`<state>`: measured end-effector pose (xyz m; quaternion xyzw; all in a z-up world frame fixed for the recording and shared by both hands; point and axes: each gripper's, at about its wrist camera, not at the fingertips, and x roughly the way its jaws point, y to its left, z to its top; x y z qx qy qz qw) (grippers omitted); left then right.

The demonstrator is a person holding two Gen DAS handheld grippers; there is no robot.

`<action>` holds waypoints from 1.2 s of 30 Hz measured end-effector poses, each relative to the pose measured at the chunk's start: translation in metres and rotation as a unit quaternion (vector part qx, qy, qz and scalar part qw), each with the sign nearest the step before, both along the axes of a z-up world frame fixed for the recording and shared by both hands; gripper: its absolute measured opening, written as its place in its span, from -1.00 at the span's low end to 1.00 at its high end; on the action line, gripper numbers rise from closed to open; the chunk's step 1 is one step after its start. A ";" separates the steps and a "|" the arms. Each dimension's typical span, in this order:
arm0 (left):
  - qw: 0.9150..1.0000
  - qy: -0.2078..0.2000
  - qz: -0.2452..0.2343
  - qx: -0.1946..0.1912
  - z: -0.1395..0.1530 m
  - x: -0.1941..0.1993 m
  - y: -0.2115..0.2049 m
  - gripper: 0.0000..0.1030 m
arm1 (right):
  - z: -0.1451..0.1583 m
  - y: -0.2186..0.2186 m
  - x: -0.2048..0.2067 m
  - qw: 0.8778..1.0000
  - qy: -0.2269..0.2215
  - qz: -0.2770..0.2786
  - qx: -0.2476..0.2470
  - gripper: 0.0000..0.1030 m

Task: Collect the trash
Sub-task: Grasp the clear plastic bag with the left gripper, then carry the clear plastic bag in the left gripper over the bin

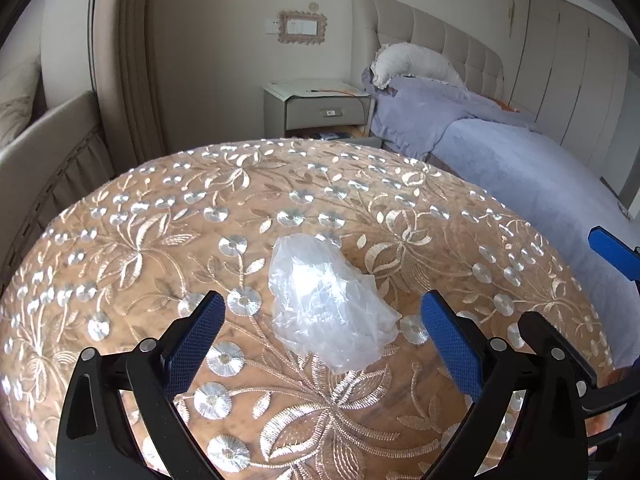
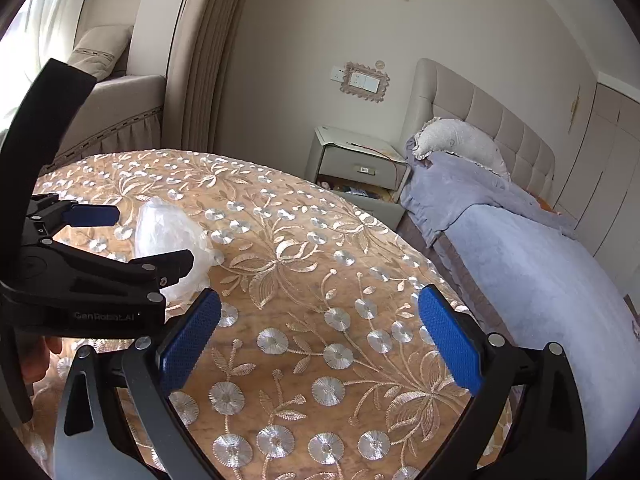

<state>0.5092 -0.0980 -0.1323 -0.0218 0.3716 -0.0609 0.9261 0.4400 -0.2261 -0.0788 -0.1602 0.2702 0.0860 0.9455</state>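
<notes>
Looking along the left gripper (image 1: 322,332), its two blue-padded fingers are spread wide with nothing between the pads. A crumpled clear plastic bag (image 1: 326,300) lies dead ahead on the embroidered tablecloth (image 1: 160,216), with its near end reaching in between the fingertips and touching neither pad. The bag's long axis runs from far-left to near-right, slightly slanted across the line of the fingers. At the right edge a blue pad of the right gripper (image 1: 612,252) shows, well off to the side of the bag. Beyond the table stand a nightstand (image 1: 320,108) and a bed with a lavender cover (image 1: 500,148).

From the right wrist, the right gripper (image 2: 320,340) is likewise spread, empty, and pointed at bare tablecloth (image 2: 320,240). The plastic bag (image 2: 172,236) sits far off to its left and ahead, partly hidden behind the left gripper (image 2: 148,236), whose open fingers flank it. The nightstand (image 2: 360,164) and the bed (image 2: 540,260) lie ahead and to the right.

Judging by this, the left gripper is clearly the nearer and is already lined up. The pickup seems to turn on a short advance so the bag's bulk lies between the pads before they come together. The film is thin and slippery, so a shallow pinch could slide off.
</notes>
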 end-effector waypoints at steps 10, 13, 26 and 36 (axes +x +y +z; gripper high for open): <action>1.000 0.001 -0.017 0.003 0.003 -0.006 -0.010 -0.43 | 0.006 -0.008 -0.009 1.000 -0.003 -0.002 0.014 0.91; 0.999 -0.019 -0.024 0.007 0.015 -0.021 -0.016 -0.49 | 0.012 -0.013 -0.018 1.000 -0.008 -0.006 0.015 0.91; 0.994 -0.088 -0.064 0.026 0.069 -0.115 -0.069 -0.50 | 0.043 -0.066 -0.093 0.996 -0.047 -0.043 0.059 0.91; 0.985 -0.114 -0.124 0.025 0.084 -0.176 -0.140 -0.50 | 0.060 -0.126 -0.158 0.990 -0.081 -0.095 0.067 0.91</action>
